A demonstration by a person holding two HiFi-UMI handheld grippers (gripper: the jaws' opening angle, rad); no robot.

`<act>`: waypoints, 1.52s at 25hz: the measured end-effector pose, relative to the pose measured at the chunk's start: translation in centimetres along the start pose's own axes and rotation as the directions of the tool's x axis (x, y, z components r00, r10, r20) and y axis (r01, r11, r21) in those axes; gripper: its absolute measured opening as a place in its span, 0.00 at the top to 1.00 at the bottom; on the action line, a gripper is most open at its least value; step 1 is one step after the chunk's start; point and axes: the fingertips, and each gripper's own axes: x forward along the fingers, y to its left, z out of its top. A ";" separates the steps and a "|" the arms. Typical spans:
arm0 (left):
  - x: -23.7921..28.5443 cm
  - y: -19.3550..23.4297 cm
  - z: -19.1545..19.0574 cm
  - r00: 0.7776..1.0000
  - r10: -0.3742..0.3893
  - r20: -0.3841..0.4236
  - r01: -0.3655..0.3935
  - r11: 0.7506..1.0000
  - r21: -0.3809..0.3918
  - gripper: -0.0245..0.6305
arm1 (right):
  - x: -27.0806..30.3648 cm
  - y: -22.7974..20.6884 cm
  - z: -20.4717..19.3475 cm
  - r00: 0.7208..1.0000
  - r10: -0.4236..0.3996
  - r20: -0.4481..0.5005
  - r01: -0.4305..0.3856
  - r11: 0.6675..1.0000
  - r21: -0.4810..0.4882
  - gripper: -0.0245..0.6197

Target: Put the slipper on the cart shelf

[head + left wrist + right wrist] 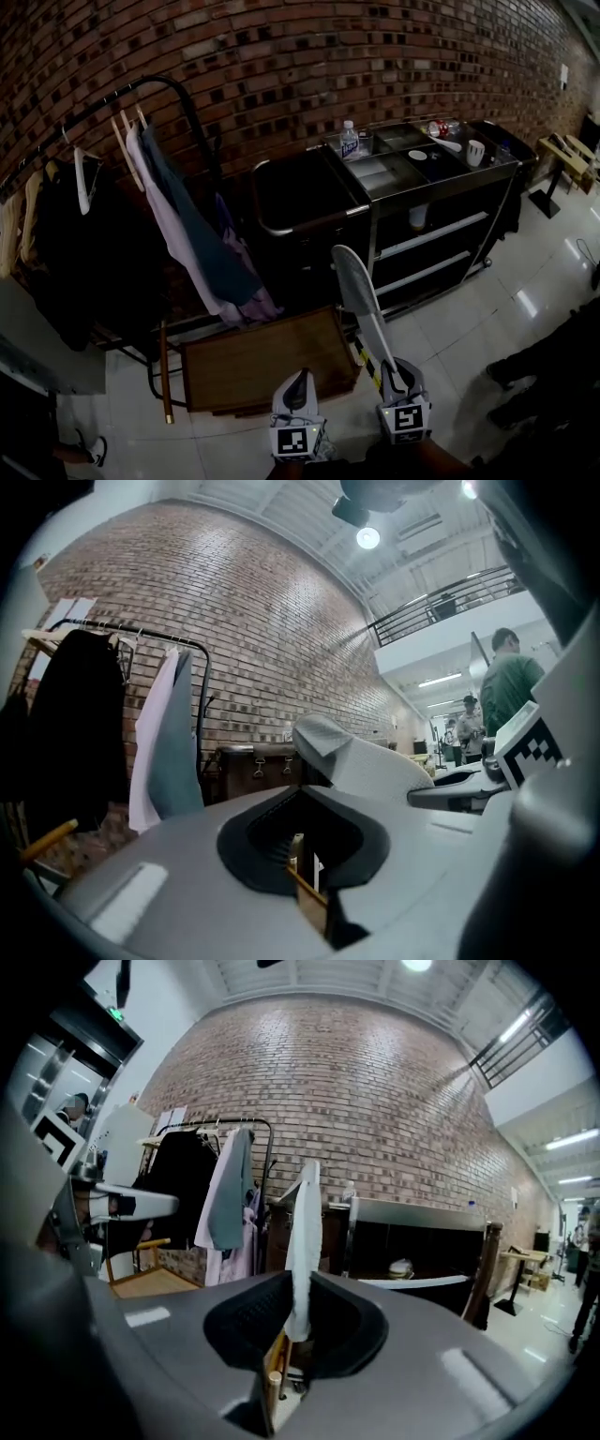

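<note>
While the right gripper [396,373] pinches the slipper [359,291] at its near end, bare floor [487,309] lies open beside the cart [375,173].
Slipper stands on edge out of those jaws, pointing toward the cart's shelf rails [433,233]; the left gripper [296,386], jaws pressed together and empty, hangs just beside it, near a wooden bench [253,366].

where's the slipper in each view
Head view: slipper lower centre, rising from the right tongs.
Left gripper view: just right of centre.
Right gripper view: centre, edge-on, clamped in the right tongs.
Shared landmark: hanging clothes, left of it in all three.
</note>
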 end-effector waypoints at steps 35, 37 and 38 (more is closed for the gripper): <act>25.8 -7.7 0.2 0.989 0.145 0.017 -0.145 0.989 0.026 0.94 | 27.4 -24.7 -9.0 0.953 0.140 -0.269 -0.070 0.964 0.255 0.89; 26.2 -7.3 0.0 0.987 0.159 0.011 -0.159 0.987 0.025 0.94 | 29.6 -24.9 -9.3 0.950 0.152 -0.274 -0.072 0.957 0.282 0.89; 26.4 -7.1 0.0 0.986 0.166 0.009 -0.166 0.986 0.025 0.94 | 30.6 -25.0 -9.4 0.949 0.156 -0.274 -0.071 0.953 0.294 0.89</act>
